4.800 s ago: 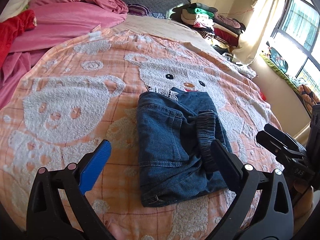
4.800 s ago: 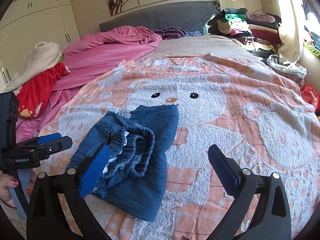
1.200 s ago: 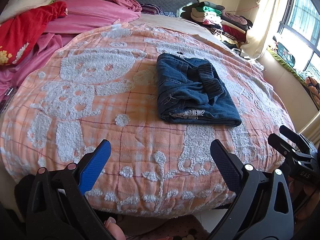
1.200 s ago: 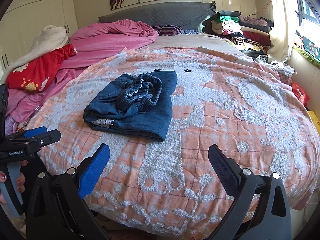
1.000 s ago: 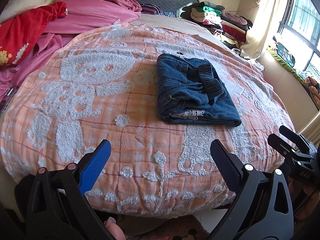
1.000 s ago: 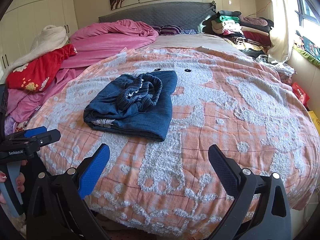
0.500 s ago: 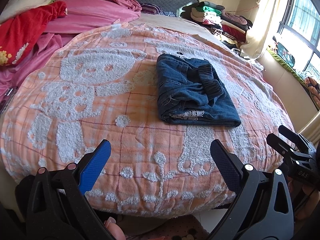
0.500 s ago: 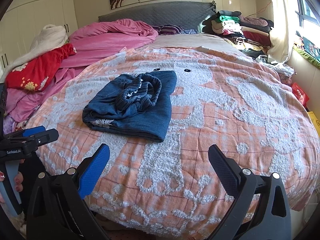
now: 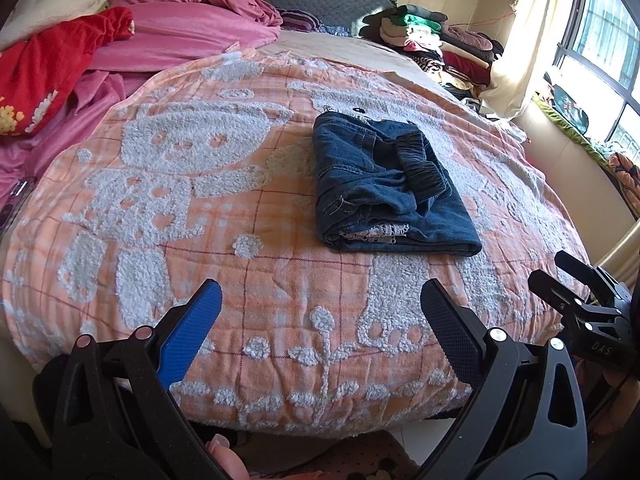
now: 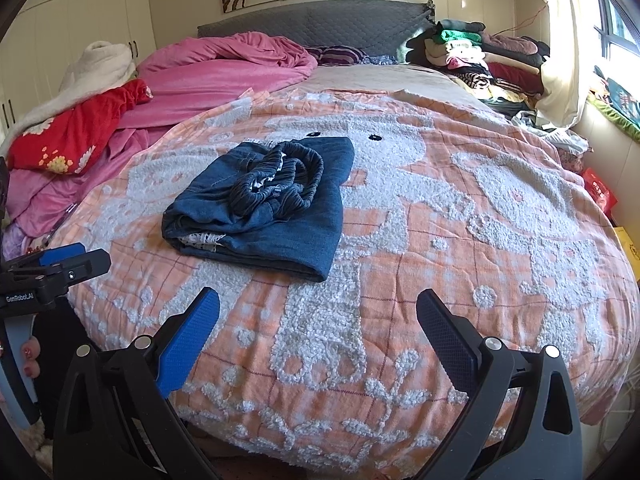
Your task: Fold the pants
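The dark blue denim pants (image 9: pixel 384 188) lie folded into a compact bundle on the orange bear-pattern blanket (image 9: pixel 200 208), elastic waistband on top. They also show in the right wrist view (image 10: pixel 264 204). My left gripper (image 9: pixel 320 320) is open and empty, held back over the bed's near edge, well short of the pants. My right gripper (image 10: pixel 316 324) is open and empty, also back at the near edge. Each gripper appears at the side of the other's view: the right gripper (image 9: pixel 576 292) and the left gripper (image 10: pixel 52 272).
A pink duvet (image 10: pixel 224 68) and a red garment (image 10: pixel 76 132) lie at the left of the bed. A stack of folded clothes (image 10: pixel 480 56) sits at the far right by the grey headboard (image 10: pixel 312 24). A curtained window (image 9: pixel 600 32) is on the right.
Since 4.8 s ago both grippers have pulled back from the pants to the bed's near edge. Over the last second almost nothing has moved.
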{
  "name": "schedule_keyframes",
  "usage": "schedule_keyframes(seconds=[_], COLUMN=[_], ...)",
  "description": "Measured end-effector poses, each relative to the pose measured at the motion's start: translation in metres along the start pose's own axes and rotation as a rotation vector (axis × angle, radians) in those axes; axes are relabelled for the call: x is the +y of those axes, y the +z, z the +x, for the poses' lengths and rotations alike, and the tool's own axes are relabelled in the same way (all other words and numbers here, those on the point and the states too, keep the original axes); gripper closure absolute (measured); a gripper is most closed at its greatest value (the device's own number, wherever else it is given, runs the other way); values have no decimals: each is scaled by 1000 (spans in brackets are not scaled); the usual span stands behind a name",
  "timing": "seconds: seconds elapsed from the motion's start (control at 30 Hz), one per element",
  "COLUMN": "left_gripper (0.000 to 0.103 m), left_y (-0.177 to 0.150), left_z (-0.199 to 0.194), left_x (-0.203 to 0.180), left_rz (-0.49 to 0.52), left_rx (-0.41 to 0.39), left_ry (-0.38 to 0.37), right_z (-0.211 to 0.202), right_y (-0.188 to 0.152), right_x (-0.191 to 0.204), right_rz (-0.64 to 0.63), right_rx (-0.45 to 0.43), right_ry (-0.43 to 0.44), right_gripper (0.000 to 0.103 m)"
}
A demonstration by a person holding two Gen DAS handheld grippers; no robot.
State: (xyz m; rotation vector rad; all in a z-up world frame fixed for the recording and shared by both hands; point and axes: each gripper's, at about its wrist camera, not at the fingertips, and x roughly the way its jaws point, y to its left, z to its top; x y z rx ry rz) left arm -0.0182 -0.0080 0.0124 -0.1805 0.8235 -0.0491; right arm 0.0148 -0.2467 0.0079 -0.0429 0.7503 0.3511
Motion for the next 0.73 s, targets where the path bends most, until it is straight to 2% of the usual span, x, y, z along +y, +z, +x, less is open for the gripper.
schedule_keyframes(seconds=[0.27,0.37,0.47,0.5,0.67,0.73], left_gripper=[10,10,10,10,10,10], left_y=[3,11,28,36,77,91], left_z=[0,-2,2,9,65,87], left_x=[3,18,48,62,164,204], left_rz=[11,-28,-79,-92,-187,-231], left_rx=[7,-19,-59,-54,29,62], left_ry=[20,0,38,65,344,399], right_z=[5,6,6,7,29,52], right_y=[3,3,6,9,28,35], right_x=[-11,-30,-71,-91,-213,-271], right_rz=[-3,38,112,141,193,218], right_rx=[29,35,42,44,90,139], right_ry=[-17,-34,-77,-100,-298,-390], right_gripper=[5,5,5,5,5,5])
